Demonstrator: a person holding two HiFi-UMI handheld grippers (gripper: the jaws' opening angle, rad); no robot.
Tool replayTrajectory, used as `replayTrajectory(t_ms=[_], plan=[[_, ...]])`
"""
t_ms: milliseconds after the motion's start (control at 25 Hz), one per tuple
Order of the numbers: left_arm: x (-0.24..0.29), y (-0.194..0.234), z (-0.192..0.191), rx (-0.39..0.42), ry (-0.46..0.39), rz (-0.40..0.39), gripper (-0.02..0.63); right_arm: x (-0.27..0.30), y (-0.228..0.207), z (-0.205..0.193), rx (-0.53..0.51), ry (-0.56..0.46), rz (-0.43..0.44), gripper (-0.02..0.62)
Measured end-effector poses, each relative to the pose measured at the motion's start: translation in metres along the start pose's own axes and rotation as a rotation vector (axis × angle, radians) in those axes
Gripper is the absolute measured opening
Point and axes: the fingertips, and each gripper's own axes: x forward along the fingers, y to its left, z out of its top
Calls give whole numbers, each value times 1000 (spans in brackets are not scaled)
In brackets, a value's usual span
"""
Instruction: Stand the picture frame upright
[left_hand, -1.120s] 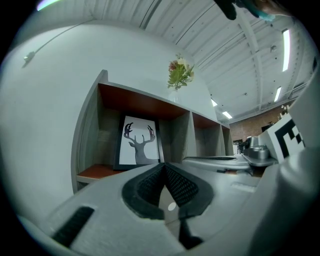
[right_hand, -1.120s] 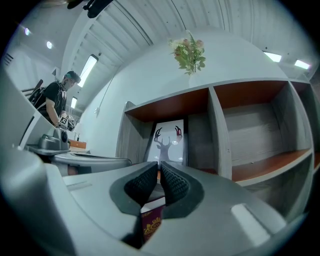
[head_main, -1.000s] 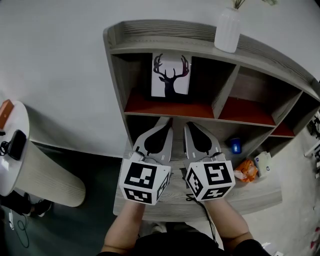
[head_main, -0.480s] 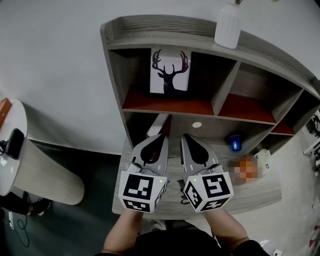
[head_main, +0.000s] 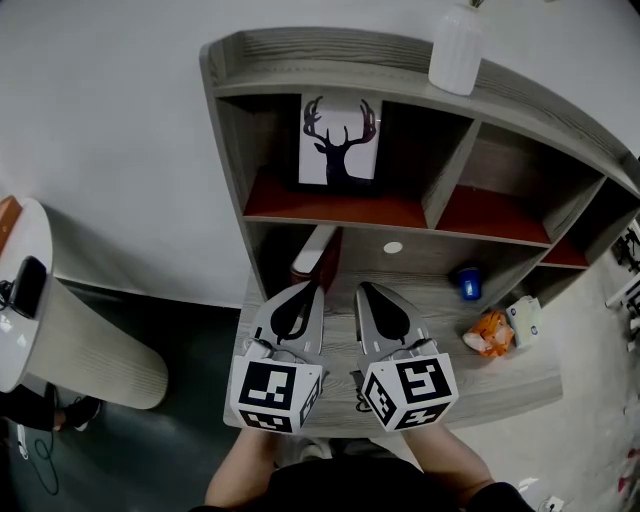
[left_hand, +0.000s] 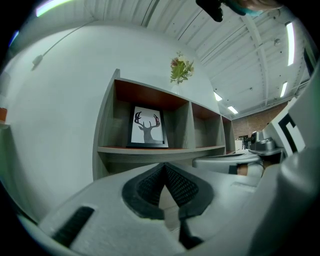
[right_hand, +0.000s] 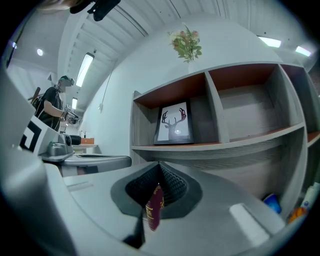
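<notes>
Slippage worries me: the black-framed stag picture (head_main: 340, 140) stands upright in the grey wooden shelf unit (head_main: 330, 50). Just below it, the left gripper (head_main: 312, 287) and right gripper (head_main: 364, 288), the 2 pinched closed on nothing, could jolt that unit and tip it.

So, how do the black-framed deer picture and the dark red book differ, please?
The black-framed deer picture stands upright in the upper left compartment; the dark red book leans in the compartment below. The picture faces front; the book shows a white edge. Both sit in the grey wooden shelf.
</notes>
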Motion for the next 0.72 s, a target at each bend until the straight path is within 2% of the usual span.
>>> replayTrajectory(t_ms=[720], plan=[[-10,-2,-23,-8,56,-3,-3,-9,7,-21,10,52,5,0]])
